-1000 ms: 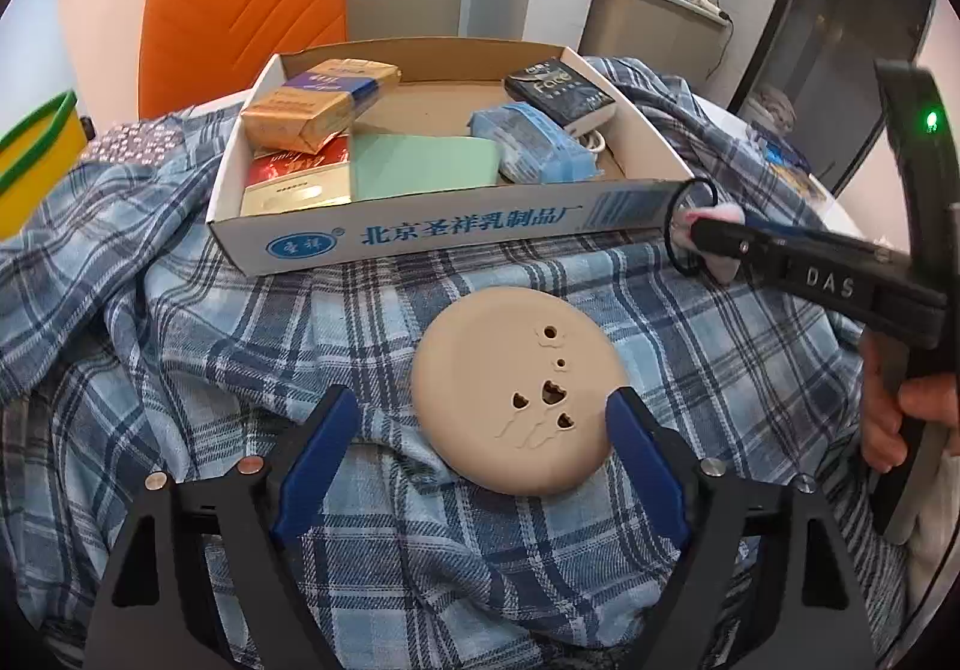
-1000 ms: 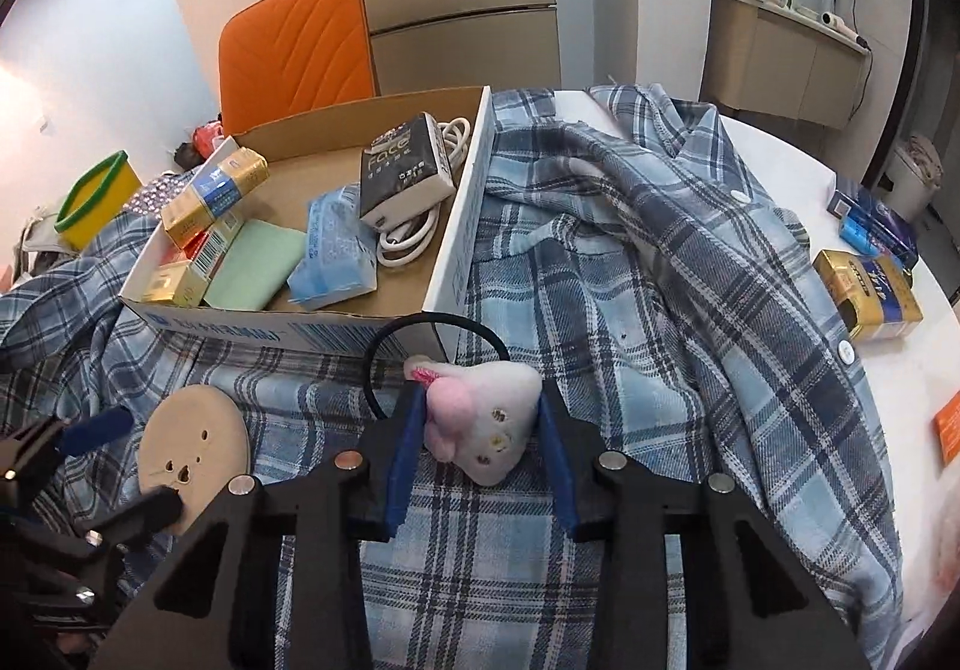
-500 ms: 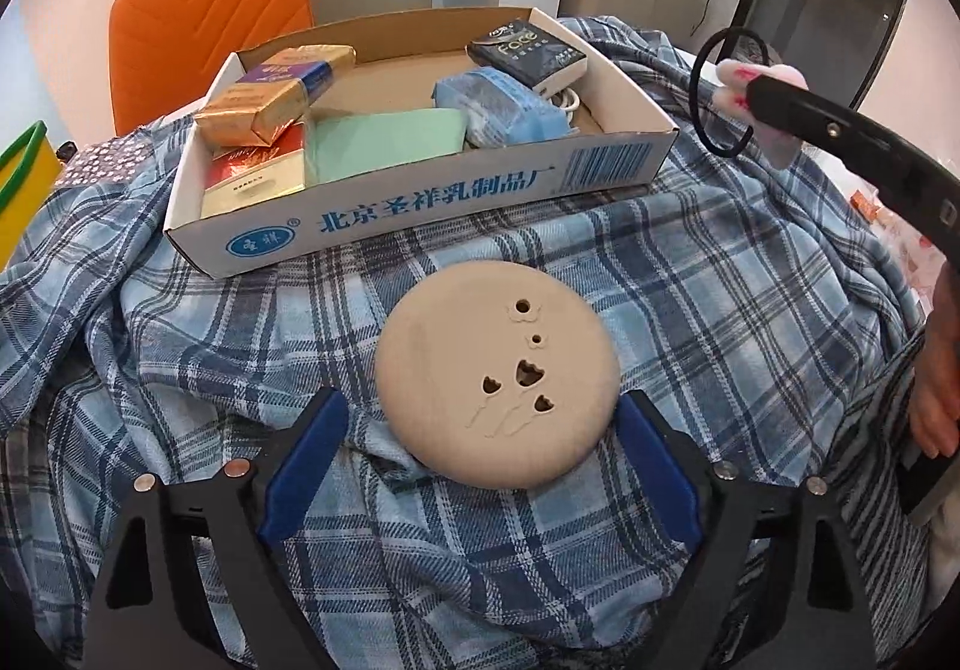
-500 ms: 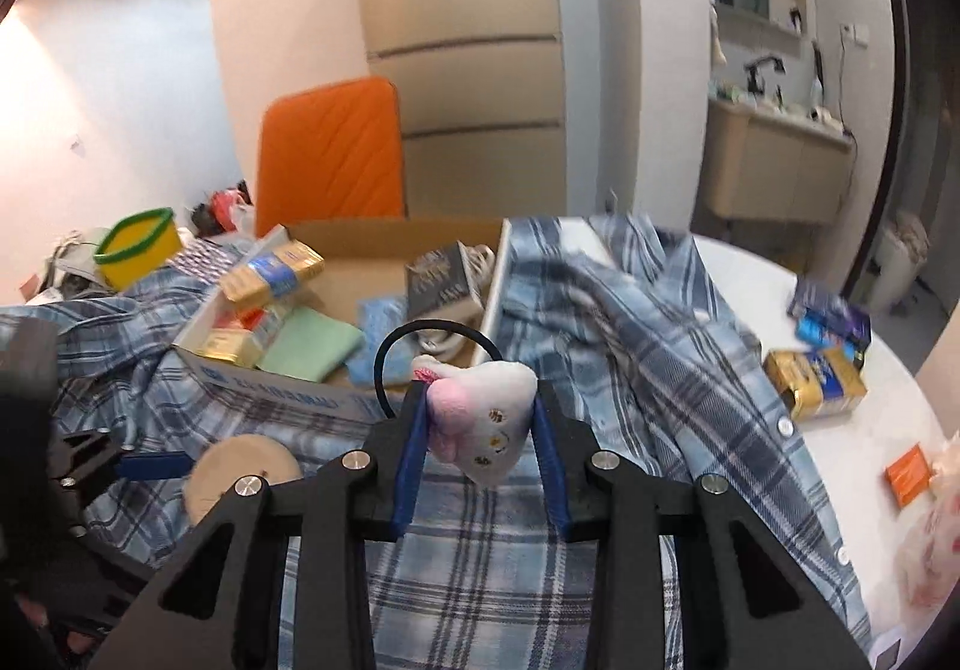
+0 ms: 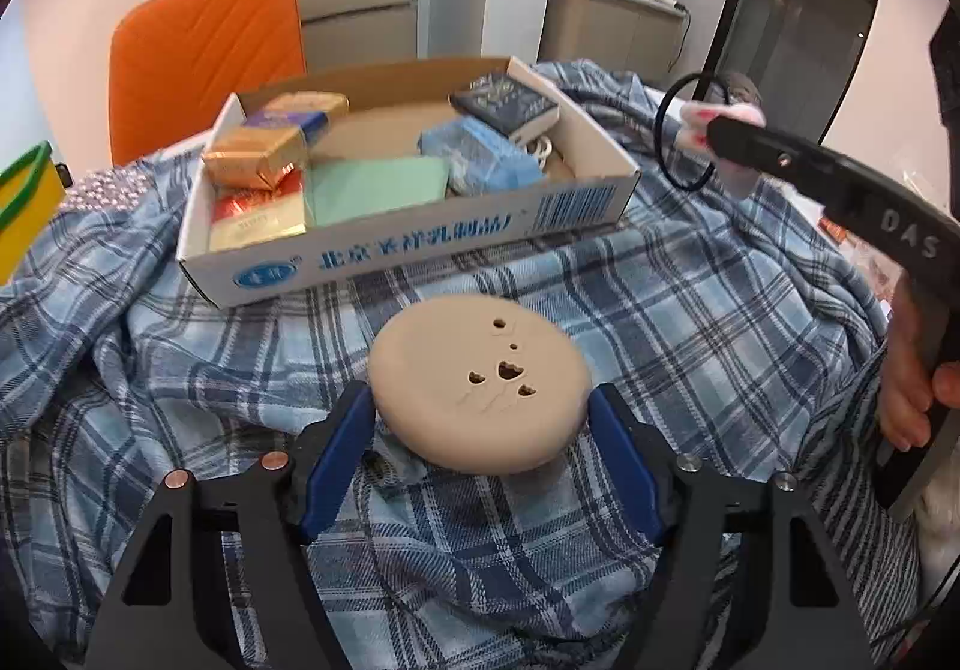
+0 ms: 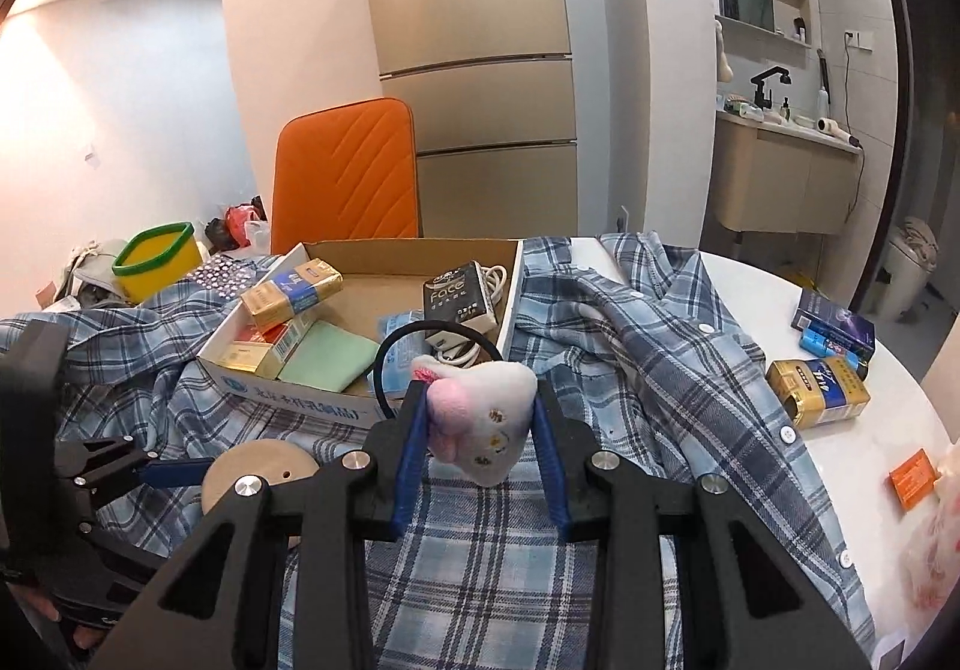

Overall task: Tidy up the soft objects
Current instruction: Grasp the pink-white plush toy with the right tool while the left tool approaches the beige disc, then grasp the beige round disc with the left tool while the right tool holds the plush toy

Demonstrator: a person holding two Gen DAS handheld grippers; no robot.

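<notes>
My left gripper (image 5: 480,418) is shut on a tan round pad (image 5: 480,382) with small cut-out holes, holding it above the blue plaid shirt (image 5: 690,310). My right gripper (image 6: 480,418) is shut on a small white and pink plush hair tie (image 6: 480,418) with a black elastic loop, held in the air to the right of the cardboard box (image 5: 420,244). The right gripper also shows in the left wrist view (image 5: 720,136), and the tan pad shows in the right wrist view (image 6: 258,466). The box holds tissue packs, a green cloth (image 5: 378,184) and a cable.
An orange chair (image 6: 345,172) stands behind the box. A yellow basket (image 6: 156,259) sits at the far left. Tissue packs (image 6: 819,391) and a dark box (image 6: 834,325) lie on the white table (image 6: 870,442) at the right. The shirt covers most of the table.
My right gripper has risen with the plush hair tie to about box height. My left gripper has closed onto the tan pad and lifted it slightly.
</notes>
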